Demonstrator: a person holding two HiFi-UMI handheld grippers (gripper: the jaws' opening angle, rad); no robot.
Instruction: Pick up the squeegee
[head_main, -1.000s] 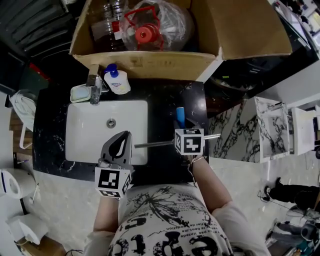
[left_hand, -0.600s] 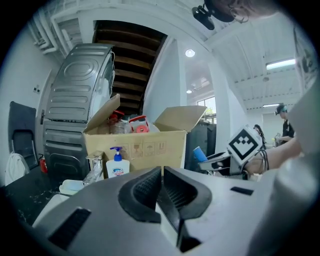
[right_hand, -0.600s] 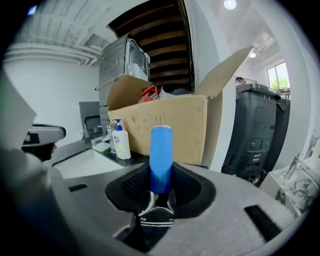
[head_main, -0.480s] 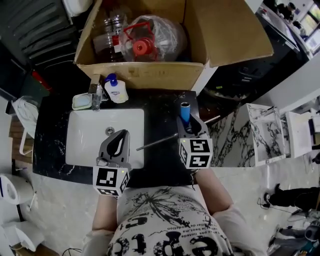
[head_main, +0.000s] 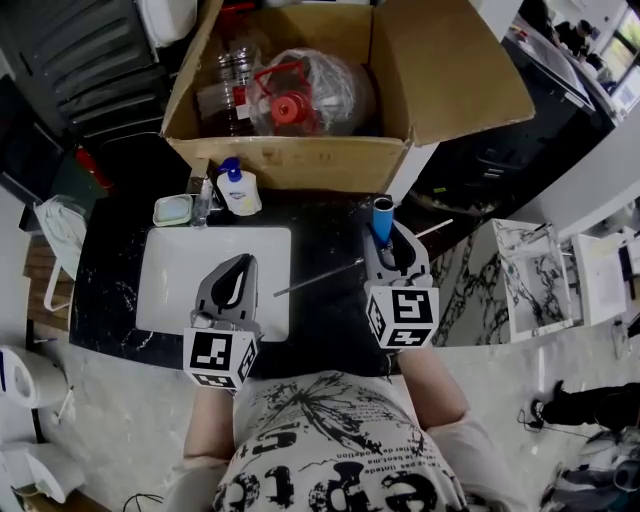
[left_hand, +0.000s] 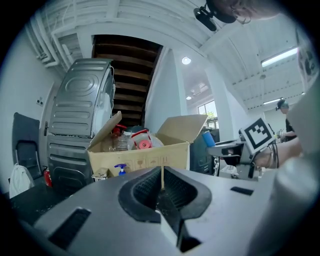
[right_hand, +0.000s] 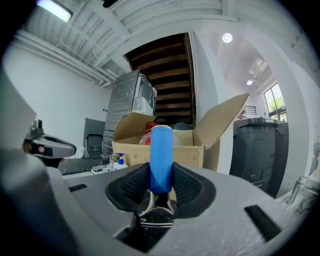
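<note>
The squeegee has a blue handle (head_main: 382, 218) and a thin metal blade bar (head_main: 318, 279) running crosswise below it. My right gripper (head_main: 386, 243) is shut on the handle and holds the squeegee in the air over the right end of the black counter (head_main: 330, 330). In the right gripper view the blue handle (right_hand: 161, 159) stands upright between the pads of the right gripper (right_hand: 161, 183). Over the white sink (head_main: 170, 285), my left gripper (head_main: 240, 264) is shut and empty. The left gripper view shows the left gripper (left_hand: 162, 180) with its jaws closed together and the blue handle (left_hand: 208, 138) off to the right.
An open cardboard box (head_main: 300, 152) with a water jug (head_main: 310, 95) and bottles stands behind the sink. A pump soap bottle (head_main: 239, 190), the faucet (head_main: 204, 192) and a soap dish (head_main: 172, 210) sit at the sink's back edge. Marble floor lies to the right.
My right gripper has risen with the squeegee and tipped from pointing down to nearly level, so the blue handle now points away. The left gripper has risen a little.
</note>
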